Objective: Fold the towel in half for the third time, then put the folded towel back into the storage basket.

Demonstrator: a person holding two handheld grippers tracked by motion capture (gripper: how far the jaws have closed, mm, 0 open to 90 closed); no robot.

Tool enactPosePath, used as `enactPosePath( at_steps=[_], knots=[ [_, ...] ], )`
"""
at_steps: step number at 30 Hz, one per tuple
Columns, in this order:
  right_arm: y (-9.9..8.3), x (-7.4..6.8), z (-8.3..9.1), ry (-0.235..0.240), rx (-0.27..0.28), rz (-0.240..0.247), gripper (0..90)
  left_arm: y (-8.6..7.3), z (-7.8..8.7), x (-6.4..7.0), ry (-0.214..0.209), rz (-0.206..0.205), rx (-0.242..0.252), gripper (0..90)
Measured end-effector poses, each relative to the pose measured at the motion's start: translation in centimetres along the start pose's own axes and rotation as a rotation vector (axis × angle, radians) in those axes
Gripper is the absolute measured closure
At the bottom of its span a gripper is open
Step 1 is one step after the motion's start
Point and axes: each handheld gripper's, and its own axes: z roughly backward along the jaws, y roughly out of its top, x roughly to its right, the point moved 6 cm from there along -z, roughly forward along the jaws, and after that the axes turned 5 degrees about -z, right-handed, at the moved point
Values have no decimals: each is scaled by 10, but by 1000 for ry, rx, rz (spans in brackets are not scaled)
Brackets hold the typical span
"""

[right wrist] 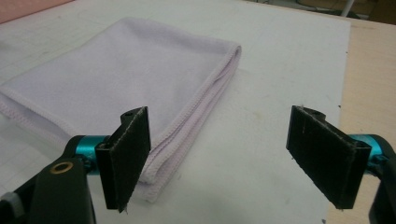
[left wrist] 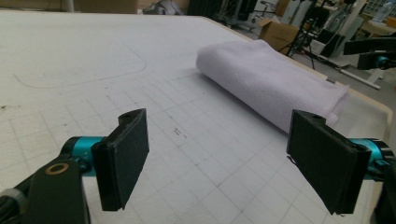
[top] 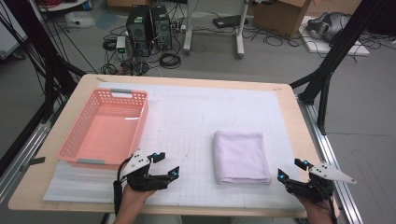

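A folded pale lilac towel (top: 241,156) lies flat on the white grid mat (top: 196,140), right of centre. My left gripper (top: 167,164) hovers open near the front edge, to the left of the towel and just in front of the basket. From the left gripper view the towel (left wrist: 271,77) lies ahead to the right, and nothing sits between the jaws. My right gripper (top: 293,170) is open at the towel's front right corner. In the right gripper view the towel's hemmed edge (right wrist: 196,112) runs just past the left jaw.
A pink plastic basket (top: 81,135), with nothing in it, stands on the mat's left side. The wooden table edge (top: 306,135) runs close to the right gripper. Computers, cables and stands sit on the floor beyond the table.
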Motion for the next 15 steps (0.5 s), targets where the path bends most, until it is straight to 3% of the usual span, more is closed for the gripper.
enactPosePath(
  at_steps=[3,8,15],
  knots=[
    [-1,3,1,-8,2,-9,207,2,-1,2,-11,-19,24,198],
    [-2,3,1,-7,-1,-1,207,2,-4,6,1,-49,21,212],
    [-3,5,0,-10,-12,-3,207,1,-7,7,5,-28,-10,201]
  ],
)
